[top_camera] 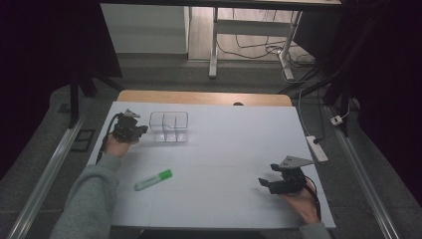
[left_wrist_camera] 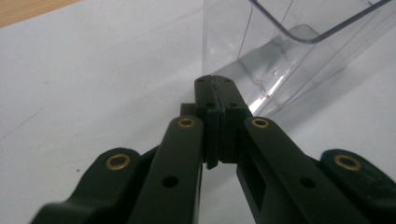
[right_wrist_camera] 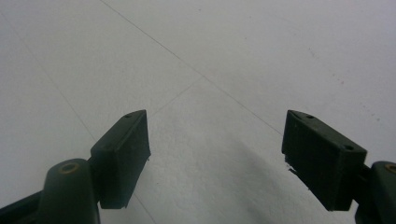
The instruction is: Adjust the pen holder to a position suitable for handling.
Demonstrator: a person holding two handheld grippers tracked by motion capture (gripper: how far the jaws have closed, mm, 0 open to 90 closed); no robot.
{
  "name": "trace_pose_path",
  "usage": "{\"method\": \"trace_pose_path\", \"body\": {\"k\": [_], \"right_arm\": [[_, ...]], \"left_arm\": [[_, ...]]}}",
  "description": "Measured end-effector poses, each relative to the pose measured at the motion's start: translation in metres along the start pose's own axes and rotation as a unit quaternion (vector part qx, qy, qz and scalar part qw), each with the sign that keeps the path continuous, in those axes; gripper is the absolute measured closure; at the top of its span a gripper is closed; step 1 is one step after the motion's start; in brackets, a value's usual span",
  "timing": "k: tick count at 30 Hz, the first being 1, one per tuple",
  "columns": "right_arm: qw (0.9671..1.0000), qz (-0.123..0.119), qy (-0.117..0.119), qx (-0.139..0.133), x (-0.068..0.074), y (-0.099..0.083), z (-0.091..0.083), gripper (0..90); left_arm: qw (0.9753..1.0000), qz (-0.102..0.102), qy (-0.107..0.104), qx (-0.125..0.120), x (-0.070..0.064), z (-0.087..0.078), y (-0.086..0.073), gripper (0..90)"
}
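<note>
Now left gripper [left_wrist_camera: 215,81], jaws pressed together, empty, sits just beside clear bin [top_camera: 169,127], tips maybe touching wall. Marker [top_camera: 153,179] lies nearer person than bin. Right gripper [right_wrist_camera: 215,154], jaws apart, well right of bin. Next, likely: right gripper fetches marker.

Glossy clear plastic organiser [top_camera: 169,127], matt white table cover [top_camera: 224,164], matt black hand-held gripper [left_wrist_camera: 215,91] pads.
</note>
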State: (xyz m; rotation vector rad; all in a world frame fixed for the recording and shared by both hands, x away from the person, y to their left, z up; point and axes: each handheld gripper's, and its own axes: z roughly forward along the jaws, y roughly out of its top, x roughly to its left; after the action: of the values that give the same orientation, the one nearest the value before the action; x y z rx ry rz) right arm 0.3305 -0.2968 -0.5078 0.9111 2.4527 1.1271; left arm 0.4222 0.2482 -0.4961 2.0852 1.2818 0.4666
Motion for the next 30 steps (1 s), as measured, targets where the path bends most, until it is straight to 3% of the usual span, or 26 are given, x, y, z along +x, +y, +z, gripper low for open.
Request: {"method": "trace_pose_path", "body": {"k": [11, 30], "right_arm": [[1.0, -0.003, -0.005, 0.0, 0.0, 0.0, 0.0, 22.8], [1.0, 0.0, -0.004, 0.003, -0.001, -0.001, 0.0, 22.8]], "left_arm": [[0.9997, -0.013, -0.013, 0.015, 0.003, 0.016, 0.004, 89.0], [0.9995, -0.016, -0.016, 0.022, 0.004, 0.022, 0.008, 89.0]]}}
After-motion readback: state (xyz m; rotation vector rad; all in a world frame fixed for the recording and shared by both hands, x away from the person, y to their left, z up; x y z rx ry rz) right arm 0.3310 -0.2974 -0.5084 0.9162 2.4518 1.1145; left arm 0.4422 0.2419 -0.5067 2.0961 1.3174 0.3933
